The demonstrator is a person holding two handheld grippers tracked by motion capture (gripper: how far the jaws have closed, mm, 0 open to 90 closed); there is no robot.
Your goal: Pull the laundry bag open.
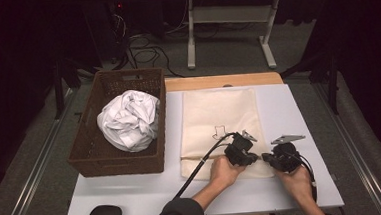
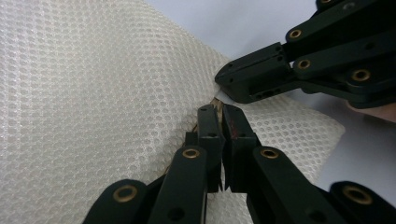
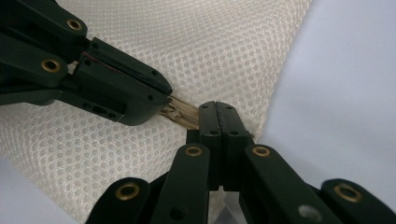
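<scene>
High view first: we hold both grippers at the near edge of a cream mesh laundry bag (image 1: 219,120) that lies flat on the white table (image 1: 134,196), its long axis running away from us, with a brown wicker basket (image 1: 86,154) just beside the bag's left edge holding a crumpled white cloth (image 1: 129,120). Our left gripper (image 1: 251,158) and right gripper (image 1: 265,158) meet nose to nose over the bag's near right corner — the left coming in from the bag's middle, the right from its outer edge. In the left gripper view the bag (image 2: 93,93) shows a fine honeycomb weave, soft and slightly puffed, and our left gripper (image 2: 220,112) has its jaws pressed together on a small brass-coloured piece at the bag's edge, likely the zipper pull, though little of it shows there. The right gripper view makes it plainer: a flat brass zipper tab (image 3: 180,113) bridges the gap, its long axis lying along the bag's near edge, one end under the left gripper (image 3: 161,95) and the other at our right gripper (image 3: 218,108), whose jaws are pressed together on the bag's corner fabric beside it. So the left one is placed to draw the slider along the bag's edge toward the middle, while the right anchors the corner.
</scene>
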